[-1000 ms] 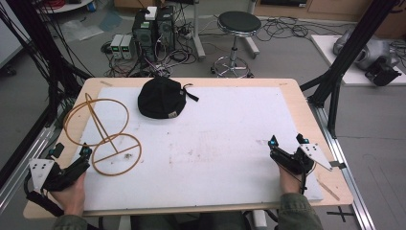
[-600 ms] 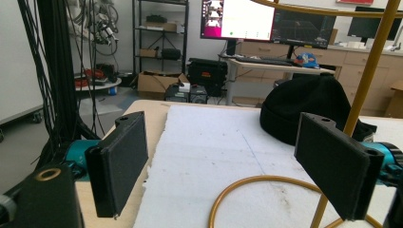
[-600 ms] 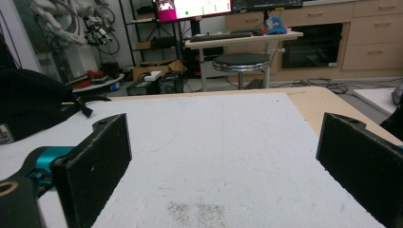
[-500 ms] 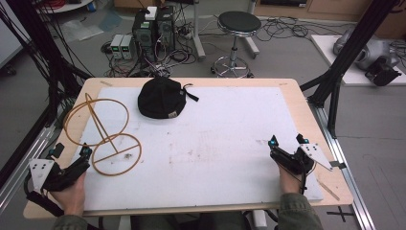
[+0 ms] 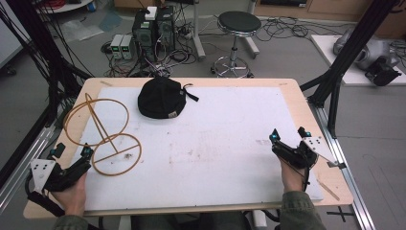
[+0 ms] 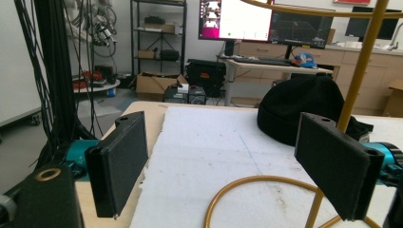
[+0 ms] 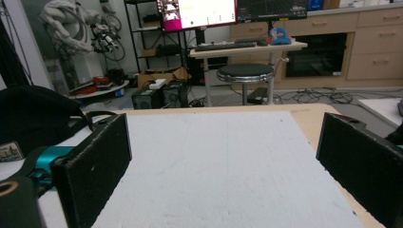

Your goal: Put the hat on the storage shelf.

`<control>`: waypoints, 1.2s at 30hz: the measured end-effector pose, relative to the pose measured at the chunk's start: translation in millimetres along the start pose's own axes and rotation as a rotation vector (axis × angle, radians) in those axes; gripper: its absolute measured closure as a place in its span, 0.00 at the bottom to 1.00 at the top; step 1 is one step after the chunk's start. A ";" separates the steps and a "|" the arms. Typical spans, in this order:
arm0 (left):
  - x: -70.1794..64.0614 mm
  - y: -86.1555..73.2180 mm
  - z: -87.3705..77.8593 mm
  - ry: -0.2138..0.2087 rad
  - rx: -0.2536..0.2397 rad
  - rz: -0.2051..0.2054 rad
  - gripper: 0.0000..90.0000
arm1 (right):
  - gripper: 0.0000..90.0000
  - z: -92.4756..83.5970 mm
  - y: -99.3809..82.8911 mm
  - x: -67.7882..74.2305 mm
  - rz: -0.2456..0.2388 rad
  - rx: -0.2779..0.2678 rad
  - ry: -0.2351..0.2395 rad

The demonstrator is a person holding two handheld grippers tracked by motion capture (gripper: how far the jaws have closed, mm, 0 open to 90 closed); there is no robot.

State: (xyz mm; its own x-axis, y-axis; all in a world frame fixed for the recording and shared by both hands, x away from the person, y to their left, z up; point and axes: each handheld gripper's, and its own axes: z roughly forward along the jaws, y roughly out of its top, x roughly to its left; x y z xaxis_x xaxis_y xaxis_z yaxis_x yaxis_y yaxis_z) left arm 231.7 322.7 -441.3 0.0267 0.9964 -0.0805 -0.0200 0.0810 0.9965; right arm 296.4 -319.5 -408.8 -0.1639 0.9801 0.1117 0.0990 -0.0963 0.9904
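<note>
A black cap (image 5: 161, 97) lies at the far middle-left of the white board (image 5: 215, 143); it also shows in the left gripper view (image 6: 304, 107) and at the left edge of the right gripper view (image 7: 33, 118). A yellow wire stand (image 5: 103, 132) with a round base and an upright ring sits at the left. My left gripper (image 5: 72, 152) rests open at the near left corner, its jaws just short of the stand's base ring (image 6: 256, 183). My right gripper (image 5: 288, 135) rests open at the near right, with nothing between its jaws.
The wooden table's edge (image 5: 330, 143) runs close beside the right gripper. Black frame posts (image 5: 335, 72) rise at both sides. A stool (image 5: 237, 24) and computer boxes (image 5: 153, 24) stand on the floor beyond the table.
</note>
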 end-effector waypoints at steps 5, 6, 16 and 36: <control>-0.5 0.3 -0.2 0.001 -0.002 0.002 0.21 | 0.04 7.3 10.4 1.3 0.004 0.012 0.034; -0.5 0.3 -0.1 0.001 -0.003 0.002 0.21 | 0.04 13.0 16.7 3.1 0.001 0.027 0.054; 0.1 0.7 -0.4 -0.006 -0.003 -0.008 0.21 | 0.04 39.1 41.4 19.8 -0.048 0.072 0.122; 1.9 0.6 0.8 -0.006 -0.004 -0.016 0.21 | 0.04 108.1 62.0 86.8 -0.151 0.179 0.285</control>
State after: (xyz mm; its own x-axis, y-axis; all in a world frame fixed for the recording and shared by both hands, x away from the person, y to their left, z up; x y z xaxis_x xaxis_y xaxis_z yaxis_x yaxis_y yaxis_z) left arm 232.5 324.5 -440.9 0.0335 0.9948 -0.0959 -0.0235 0.0967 0.9950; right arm 394.4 -221.6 -346.5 -0.4539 0.8910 0.0083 0.2188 0.1024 0.9704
